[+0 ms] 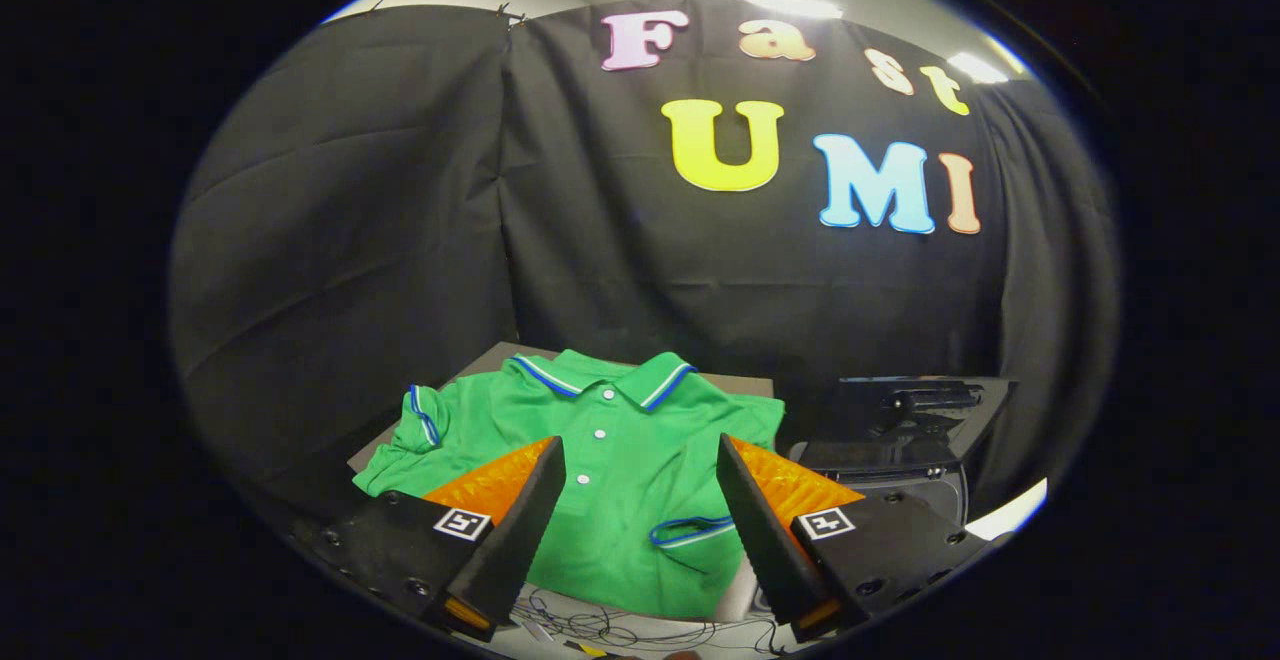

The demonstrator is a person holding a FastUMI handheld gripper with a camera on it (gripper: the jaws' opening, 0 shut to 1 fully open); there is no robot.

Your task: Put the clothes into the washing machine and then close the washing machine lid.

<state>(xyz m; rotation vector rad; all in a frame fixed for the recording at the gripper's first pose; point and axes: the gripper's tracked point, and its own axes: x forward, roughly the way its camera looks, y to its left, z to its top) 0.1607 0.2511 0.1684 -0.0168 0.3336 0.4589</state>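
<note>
A green polo shirt (610,460) with blue-and-white trim on collar and sleeves lies spread flat on a grey board (500,355). It sits between and just ahead of my fingers. My gripper (640,445) hovers above the shirt, open wide, with nothing between its fingers. To the right of the shirt stands the washing machine (900,450), dark, with its glossy lid (920,405) raised.
Black cloth walls close in the back and both sides. A tangle of thin cables (610,625) lies on the light surface below the shirt's hem. A white edge (1010,512) shows beyond the right finger, next to the machine.
</note>
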